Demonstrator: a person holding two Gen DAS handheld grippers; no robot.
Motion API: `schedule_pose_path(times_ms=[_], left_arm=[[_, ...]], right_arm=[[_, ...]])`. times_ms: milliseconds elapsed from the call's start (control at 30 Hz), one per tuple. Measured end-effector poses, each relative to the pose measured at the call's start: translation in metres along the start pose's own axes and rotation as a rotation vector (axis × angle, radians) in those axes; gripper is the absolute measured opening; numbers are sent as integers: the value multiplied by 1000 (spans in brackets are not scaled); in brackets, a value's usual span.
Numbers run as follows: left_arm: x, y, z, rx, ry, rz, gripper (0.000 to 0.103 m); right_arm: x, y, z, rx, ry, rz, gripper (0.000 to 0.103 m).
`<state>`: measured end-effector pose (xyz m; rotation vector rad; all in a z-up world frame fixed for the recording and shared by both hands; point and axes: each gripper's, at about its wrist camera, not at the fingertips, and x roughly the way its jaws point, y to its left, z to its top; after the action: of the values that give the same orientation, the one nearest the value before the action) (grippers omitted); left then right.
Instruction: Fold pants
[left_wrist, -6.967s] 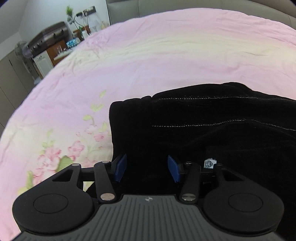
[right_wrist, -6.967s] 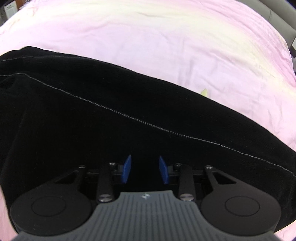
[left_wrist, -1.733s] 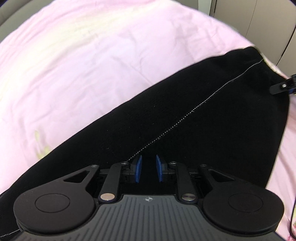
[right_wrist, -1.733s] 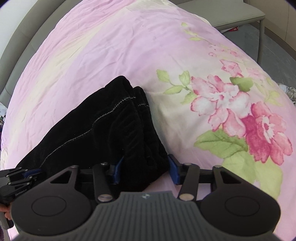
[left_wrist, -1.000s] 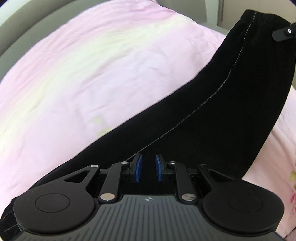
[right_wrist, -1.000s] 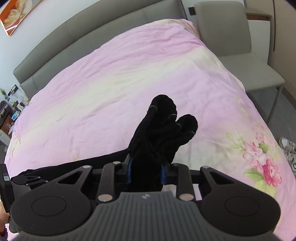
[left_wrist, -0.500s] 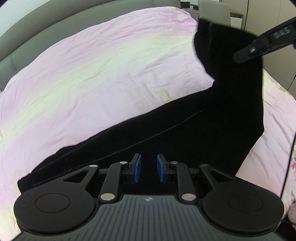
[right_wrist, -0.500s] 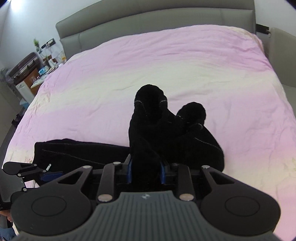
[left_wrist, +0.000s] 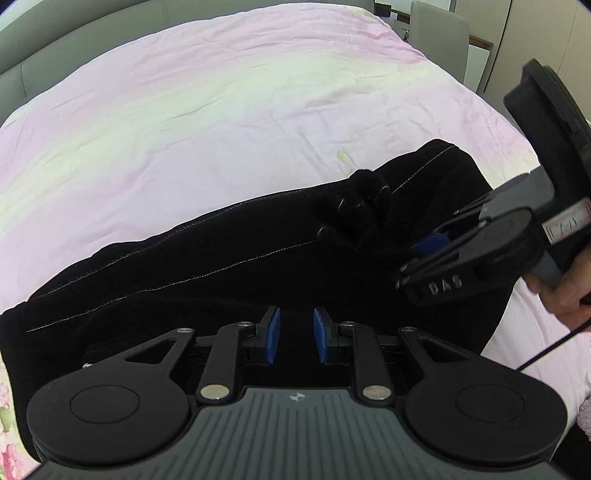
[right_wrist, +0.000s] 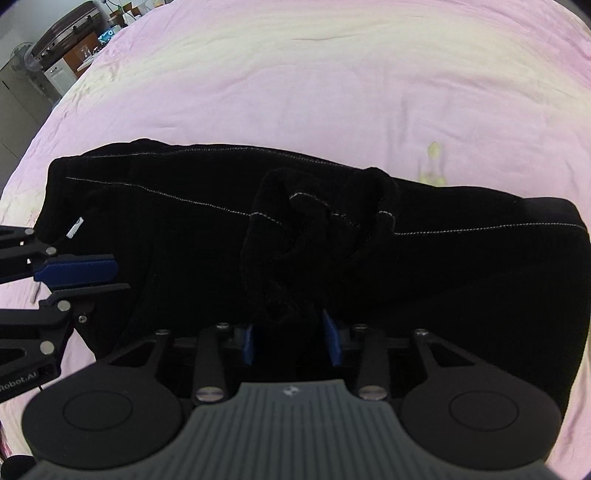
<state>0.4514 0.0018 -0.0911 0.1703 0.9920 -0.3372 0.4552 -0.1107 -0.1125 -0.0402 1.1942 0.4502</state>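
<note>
Two views covered the moment. Through the left wrist camera, the black pants (left_wrist: 229, 273) lay stretched across the near part of the pink duvet (left_wrist: 207, 110), their pale side seam running from the near left edge of the bed up toward the far right. The left gripper (left_wrist: 295, 334) hovered low over the fabric with its blue pads apart and nothing visibly between them, so it looked released. The right gripper (left_wrist: 424, 247) came in from the right edge of the bed, a bunched wad of cuff ends (left_wrist: 360, 206) standing up ahead of its fingers.

Through the right wrist camera, the right gripper (right_wrist: 290, 341) was clenched on that bundle of cuff ends (right_wrist: 314, 236), the cloth filling the gap between its blue pads. Beneath it the pants (right_wrist: 461, 266) ran side to side over the duvet (right_wrist: 295, 85), waistband end toward the left, where a small white tag (right_wrist: 75, 226) showed. The left gripper (right_wrist: 77, 271) sat just beside that end, apparently unclenched.

The risk, as I judged it, lay in the crumpled grip: both cuffs were wadded rather than flat, so letting go would likely drop a lumpy, twisted heap short of the waistband. With the left gripper not pinning the lower layer, dragging the cuffs further could also shift the whole garment and skew the fold line.
</note>
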Motion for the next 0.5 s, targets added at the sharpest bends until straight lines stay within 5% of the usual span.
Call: schedule_pose_path(times_ms=[167,300,500], left_arm=[[-6,-1,6,-39,-57,-33,26],[0,-9,21,-91,-102,-83,27],[35,-39,46,-136,-105,-151,50]], right_arm=[[-21,-5,-6,-40,1,56,55],[-54,-26,-15,-81,-25,-42,56],[-72,-89,-33,-50,-18,-250,51]])
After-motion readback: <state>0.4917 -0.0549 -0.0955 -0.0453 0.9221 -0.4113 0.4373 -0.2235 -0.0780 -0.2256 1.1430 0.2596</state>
